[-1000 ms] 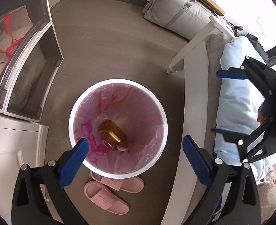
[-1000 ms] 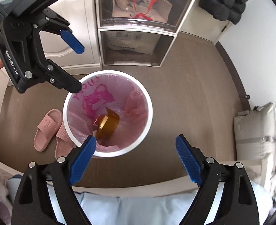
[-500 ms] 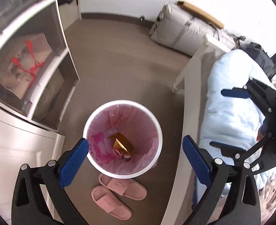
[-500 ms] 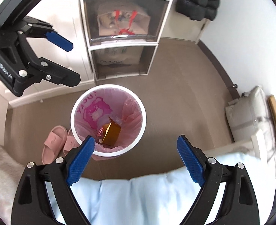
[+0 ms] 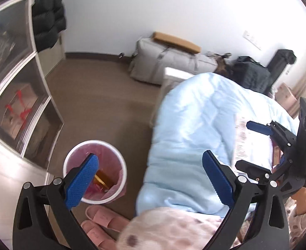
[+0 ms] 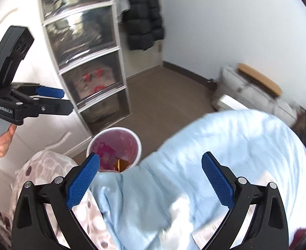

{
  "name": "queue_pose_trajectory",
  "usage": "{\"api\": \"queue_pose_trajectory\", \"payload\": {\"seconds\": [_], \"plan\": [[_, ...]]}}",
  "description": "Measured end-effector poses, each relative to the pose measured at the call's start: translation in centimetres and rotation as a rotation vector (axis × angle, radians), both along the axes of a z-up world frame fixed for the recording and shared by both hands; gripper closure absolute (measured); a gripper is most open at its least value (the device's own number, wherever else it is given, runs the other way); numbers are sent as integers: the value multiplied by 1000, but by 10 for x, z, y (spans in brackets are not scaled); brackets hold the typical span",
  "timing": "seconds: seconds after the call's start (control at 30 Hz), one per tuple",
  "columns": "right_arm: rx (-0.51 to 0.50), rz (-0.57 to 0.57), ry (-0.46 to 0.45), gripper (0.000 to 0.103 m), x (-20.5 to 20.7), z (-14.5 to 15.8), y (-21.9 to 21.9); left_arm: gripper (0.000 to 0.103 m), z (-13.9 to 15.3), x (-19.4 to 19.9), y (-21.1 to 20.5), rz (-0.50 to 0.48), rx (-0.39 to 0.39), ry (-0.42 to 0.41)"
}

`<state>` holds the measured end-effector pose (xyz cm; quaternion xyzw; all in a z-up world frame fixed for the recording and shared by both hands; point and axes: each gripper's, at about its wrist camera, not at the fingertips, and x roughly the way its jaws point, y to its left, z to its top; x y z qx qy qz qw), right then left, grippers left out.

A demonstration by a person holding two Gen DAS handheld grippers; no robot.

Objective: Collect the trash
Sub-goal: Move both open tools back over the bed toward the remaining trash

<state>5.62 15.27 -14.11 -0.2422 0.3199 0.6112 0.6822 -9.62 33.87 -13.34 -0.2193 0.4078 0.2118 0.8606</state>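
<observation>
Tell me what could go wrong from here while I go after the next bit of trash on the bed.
1. Both views are blurred, so a grab made now could miss the printed paper lying on the blue duvet.
2. The open right gripper could pinch soft duvet along with the paper.
3. The pink slippers lie on the floor right beside the white bin, a trip hazard on the way back.

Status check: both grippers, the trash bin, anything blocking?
Left gripper open, empty. Right gripper open, empty, jaws just widened. Trash bin on floor, gold box inside. Blue duvet beside bin; nothing blocking.
</observation>
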Motion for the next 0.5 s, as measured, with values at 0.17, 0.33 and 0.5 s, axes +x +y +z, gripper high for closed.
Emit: {"api": "queue_pose_trajectory", "payload": {"seconds": [0.17, 0.33, 0.5], "plan": [[30, -196, -23, 7, 38, 18, -92, 5, 19, 36, -58, -127, 21, -36], [38, -390, -48, 7, 83, 36, -199, 5, 24, 79, -125, -274, 8, -51], [35, -589, -69, 7, 127, 43, -304, 5, 19, 122, -193, -395, -13, -43]]}}
